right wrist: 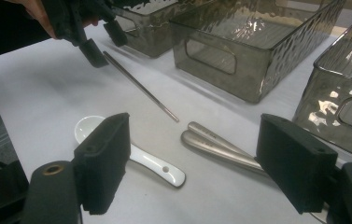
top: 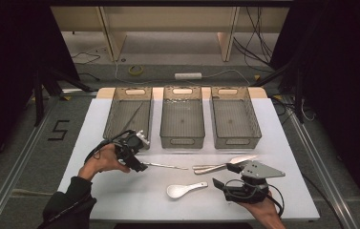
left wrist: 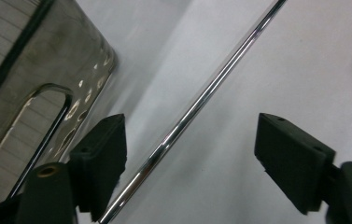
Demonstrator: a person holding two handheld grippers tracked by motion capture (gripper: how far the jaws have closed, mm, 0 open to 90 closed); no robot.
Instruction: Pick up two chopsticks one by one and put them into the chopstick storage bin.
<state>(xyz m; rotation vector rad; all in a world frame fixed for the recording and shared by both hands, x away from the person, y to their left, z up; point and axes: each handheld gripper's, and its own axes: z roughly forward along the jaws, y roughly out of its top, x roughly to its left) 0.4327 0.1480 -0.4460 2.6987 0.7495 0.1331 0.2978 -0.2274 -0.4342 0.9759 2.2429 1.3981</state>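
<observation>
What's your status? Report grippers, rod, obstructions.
Left gripper open, jaws astride the metal rod, not closed. Right gripper open, holding nothing, above the white spoon. Rod flat on the table, nothing across it.

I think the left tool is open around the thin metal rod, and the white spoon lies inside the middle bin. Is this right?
Not quite. The white spoon lies on the white table, in front of the bins, not inside the middle bin; the high view shows this. The left tool is indeed open around the thin metal rod.
</observation>
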